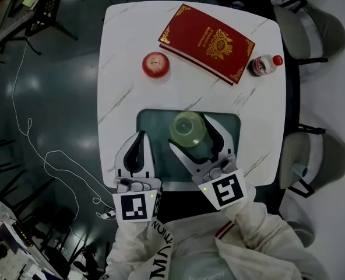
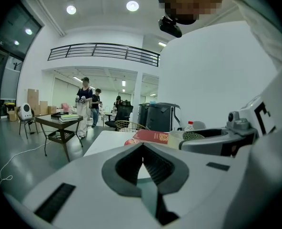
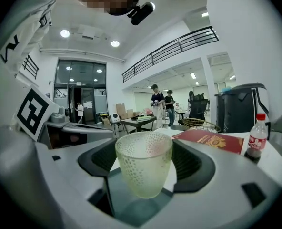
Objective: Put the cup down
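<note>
the pale green cup (image 1: 188, 128) stands upright, mouth up, pinched at its sides by the right gripper (image 1: 193, 134) over the teal mat (image 1: 155, 121) near the front edge of the table (image 1: 126, 51), likely the landing spot; whether its base touches the mat i cannot tell. the left gripper (image 1: 141, 137) hangs just beside, jaws pressed together on nothing, seemingly out of the way, while the apple (image 1: 155, 64), red book (image 1: 207, 42) and bottle (image 1: 264, 65) lie well apart at the far side.

Overhead above table (image 1: 126, 39) (others low, forward).
</note>
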`<action>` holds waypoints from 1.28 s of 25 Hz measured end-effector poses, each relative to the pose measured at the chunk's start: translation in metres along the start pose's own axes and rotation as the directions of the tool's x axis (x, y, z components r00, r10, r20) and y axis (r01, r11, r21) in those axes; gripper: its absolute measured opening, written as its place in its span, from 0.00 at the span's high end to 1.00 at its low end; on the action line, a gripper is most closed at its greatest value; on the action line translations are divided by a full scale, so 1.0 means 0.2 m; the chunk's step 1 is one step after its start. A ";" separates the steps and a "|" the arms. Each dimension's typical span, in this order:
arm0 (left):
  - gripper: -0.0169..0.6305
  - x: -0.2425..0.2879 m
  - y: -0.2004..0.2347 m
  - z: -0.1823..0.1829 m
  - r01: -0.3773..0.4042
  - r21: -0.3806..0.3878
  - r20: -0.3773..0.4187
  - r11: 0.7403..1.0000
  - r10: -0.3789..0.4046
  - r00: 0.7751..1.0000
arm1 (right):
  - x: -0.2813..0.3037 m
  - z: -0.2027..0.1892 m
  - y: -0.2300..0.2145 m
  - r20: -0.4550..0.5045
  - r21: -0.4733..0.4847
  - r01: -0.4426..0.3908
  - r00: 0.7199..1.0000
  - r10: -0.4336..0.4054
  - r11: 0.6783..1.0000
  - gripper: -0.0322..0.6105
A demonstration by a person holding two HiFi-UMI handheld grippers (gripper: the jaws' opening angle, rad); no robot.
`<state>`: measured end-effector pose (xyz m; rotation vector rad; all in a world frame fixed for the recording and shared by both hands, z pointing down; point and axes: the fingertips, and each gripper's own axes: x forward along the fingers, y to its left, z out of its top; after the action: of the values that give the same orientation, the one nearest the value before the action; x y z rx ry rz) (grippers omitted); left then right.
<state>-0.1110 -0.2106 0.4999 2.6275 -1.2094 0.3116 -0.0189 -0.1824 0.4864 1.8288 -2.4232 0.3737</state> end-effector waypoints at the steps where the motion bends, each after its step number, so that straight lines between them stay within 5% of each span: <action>1: 0.95 0.00 0.02 -0.01 -0.008 -0.001 0.000 1.000 0.008 1.000 | 0.02 -0.01 0.01 -0.001 -0.002 -0.009 1.000 0.009 1.000 0.39; 12: 0.95 -0.05 0.20 -0.09 -0.098 -0.026 -0.015 0.995 0.098 0.995 | 0.22 -0.10 0.16 -0.030 -0.017 -0.108 0.994 0.107 0.994 0.39; 32: 0.95 -0.08 0.32 -0.19 -0.135 -0.057 -0.055 0.989 0.132 0.990 | 0.38 -0.26 0.33 -0.084 -0.022 -0.208 0.975 0.205 0.978 0.39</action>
<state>-0.1738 -0.2294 0.5394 2.4779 -1.3591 0.3575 -0.1081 -0.2247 0.5425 1.5219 -2.5541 0.4141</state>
